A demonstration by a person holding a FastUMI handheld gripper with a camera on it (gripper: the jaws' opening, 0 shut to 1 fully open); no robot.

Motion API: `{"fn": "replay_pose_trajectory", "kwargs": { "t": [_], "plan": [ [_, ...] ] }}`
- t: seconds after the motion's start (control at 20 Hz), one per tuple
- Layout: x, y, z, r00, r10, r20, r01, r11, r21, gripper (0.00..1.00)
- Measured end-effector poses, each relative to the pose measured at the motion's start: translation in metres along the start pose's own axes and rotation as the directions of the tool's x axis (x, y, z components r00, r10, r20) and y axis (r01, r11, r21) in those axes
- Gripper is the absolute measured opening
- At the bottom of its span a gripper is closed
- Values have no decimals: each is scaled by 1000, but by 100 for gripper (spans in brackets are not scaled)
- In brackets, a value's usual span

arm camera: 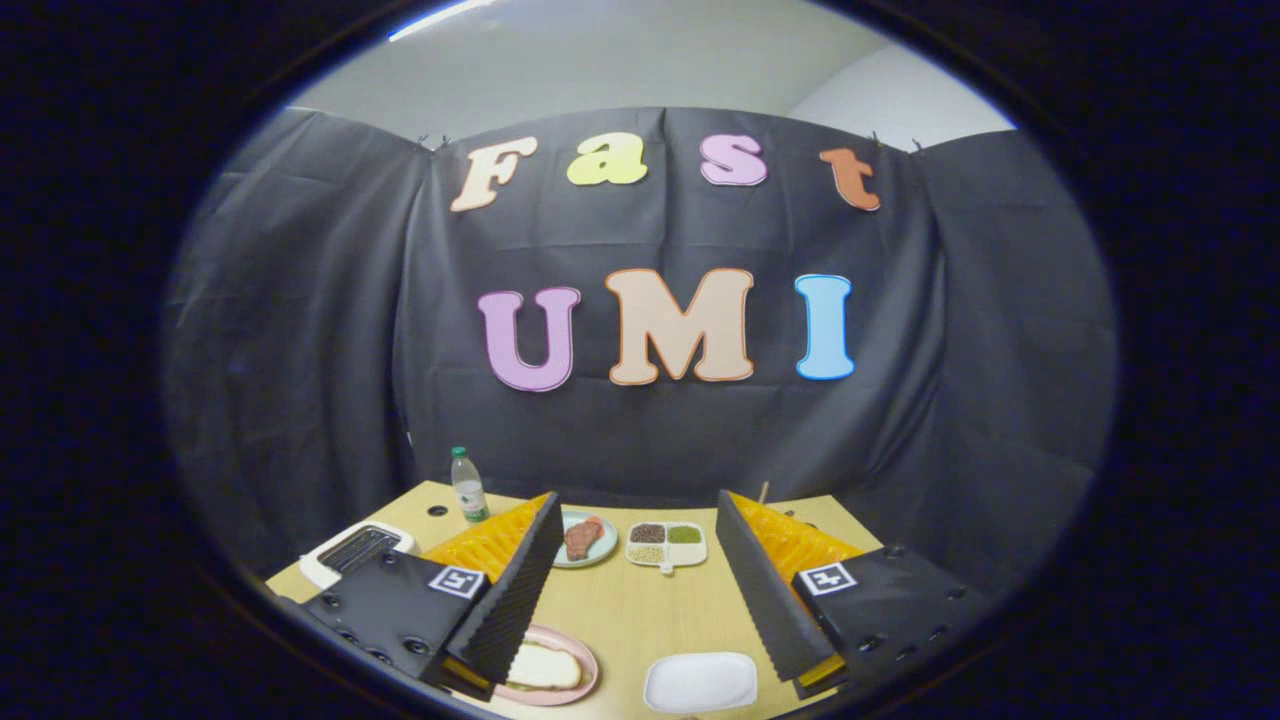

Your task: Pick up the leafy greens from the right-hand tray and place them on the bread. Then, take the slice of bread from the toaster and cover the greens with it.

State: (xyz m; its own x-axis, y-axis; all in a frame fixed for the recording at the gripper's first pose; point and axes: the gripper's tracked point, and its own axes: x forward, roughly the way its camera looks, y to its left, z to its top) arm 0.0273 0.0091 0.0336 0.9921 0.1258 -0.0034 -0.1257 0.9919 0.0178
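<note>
My gripper (638, 497) is held above the wooden table (630, 610), open, with nothing between its fingers. A slice of bread (545, 665) lies on a pink plate (588, 662) near the base of the left finger, which partly covers it. A white toaster (355, 550) with a dark slot stands to the left, beside the left finger; I cannot tell what is in the slot. A white rectangular tray (700, 682) lies between the finger bases, nearer the right one, and its visible top is plain white.
Beyond the fingertips stand a plate with a piece of meat (585, 540) and a divided white dish of grains (667, 545). A water bottle (468, 485) stands at the back left, near the table's far edge. The black cloth wall closes the back.
</note>
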Motion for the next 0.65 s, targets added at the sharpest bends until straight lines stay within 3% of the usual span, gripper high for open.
{"fn": "replay_pose_trajectory", "kwargs": {
  "t": [0.2, 0.65],
  "plan": [
    [-14, 0, -3, 1000, -22, 15, 21, 996, 84, 97],
    [-29, -18, 4, 996, -83, 31, 82, 996, 46, 97]
  ]
}}
